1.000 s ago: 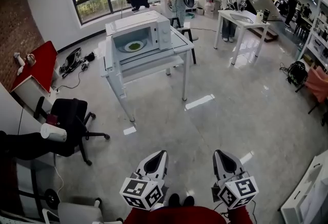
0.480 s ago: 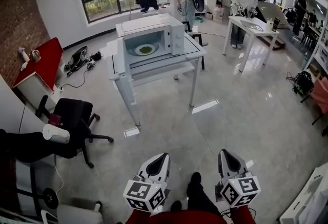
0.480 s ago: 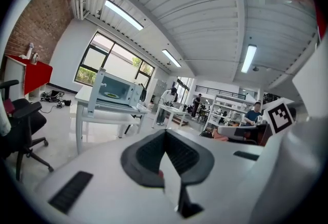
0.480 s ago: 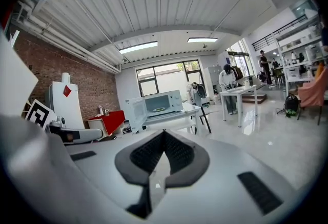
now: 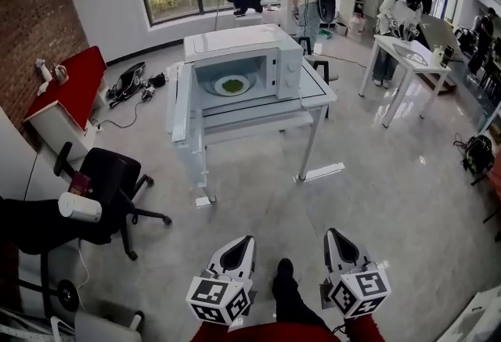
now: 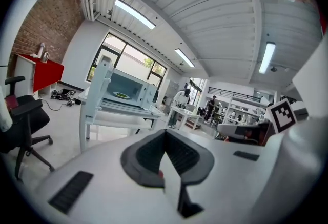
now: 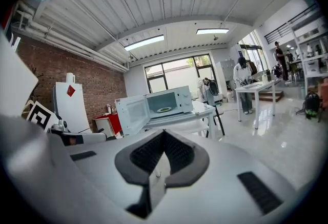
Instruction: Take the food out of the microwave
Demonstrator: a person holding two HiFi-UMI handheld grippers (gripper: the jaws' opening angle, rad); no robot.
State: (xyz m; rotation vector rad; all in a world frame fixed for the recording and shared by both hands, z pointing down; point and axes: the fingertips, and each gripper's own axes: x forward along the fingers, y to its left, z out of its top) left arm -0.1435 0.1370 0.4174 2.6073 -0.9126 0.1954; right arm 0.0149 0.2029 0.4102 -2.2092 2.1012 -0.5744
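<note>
A white microwave (image 5: 243, 59) stands on a white table (image 5: 313, 98) across the room, its door (image 5: 182, 102) swung open to the left. Inside sits a white plate with green food (image 5: 232, 84). The plate also shows in the left gripper view (image 6: 121, 96) and the right gripper view (image 7: 164, 109). My left gripper (image 5: 240, 244) and right gripper (image 5: 338, 239) hang side by side low in the head view, far from the table. Both are shut with nothing between the jaws.
A black office chair (image 5: 109, 184) stands at the left, beside a red table (image 5: 66, 94). A second white table (image 5: 411, 59) with people near it stands at the back right. Bare grey floor (image 5: 258, 192) lies between me and the microwave.
The microwave and its table have come nearer and larger in the head view. Both grippers have moved forward across the floor, still shut and empty.
</note>
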